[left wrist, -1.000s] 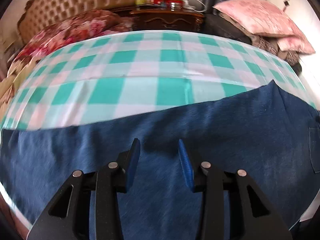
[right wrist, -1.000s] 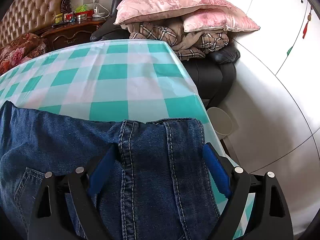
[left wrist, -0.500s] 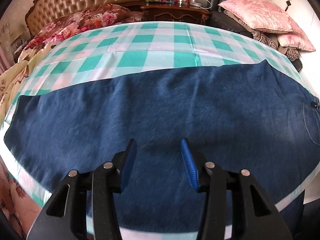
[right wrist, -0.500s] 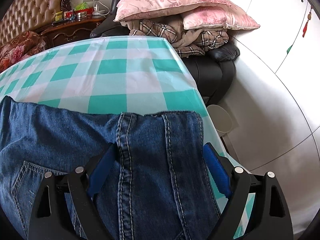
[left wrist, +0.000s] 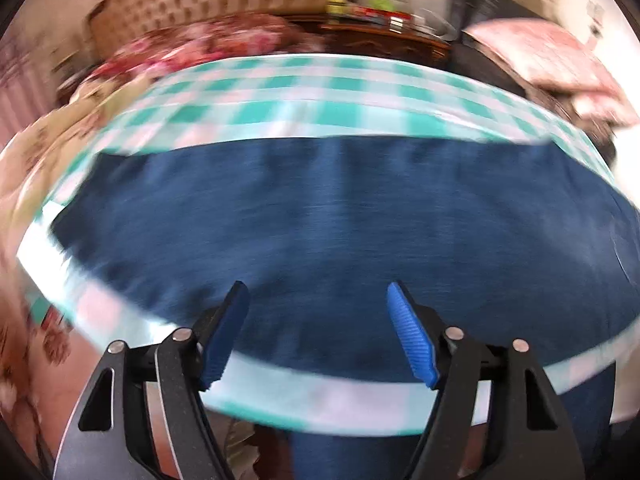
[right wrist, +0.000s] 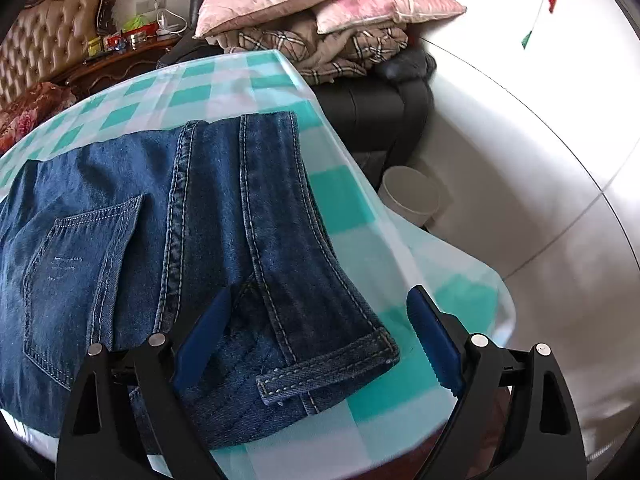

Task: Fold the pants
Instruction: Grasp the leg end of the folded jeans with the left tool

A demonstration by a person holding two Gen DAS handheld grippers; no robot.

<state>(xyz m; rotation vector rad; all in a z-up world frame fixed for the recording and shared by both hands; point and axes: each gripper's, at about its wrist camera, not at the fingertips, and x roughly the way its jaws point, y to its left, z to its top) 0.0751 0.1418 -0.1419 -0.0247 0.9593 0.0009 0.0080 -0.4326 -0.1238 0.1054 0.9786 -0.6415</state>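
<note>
Left wrist view, badly blurred, now shows the left hand-held gripper (left wrist: pixel 318 330) pulled back to the near edge of the counter (left wrist: pixel 304 404), where a second ago it hung over the middle of the pants (left wrist: pixel 340 232). Its jaws are opening, with nothing between them. The pants lie flat ahead of it as one long band across the checked cloth.

Right wrist view tells the same: the right hand-held gripper (right wrist: pixel 316 344) has drawn back too, jaws wide and not pressing; the waistband (right wrist: pixel 320 372), earlier far ahead, now lies close under them, doubled over.

Both have let go and backed off, so one fold looks laid, and I judge the next step is a fresh grasp for a further fold.
</note>
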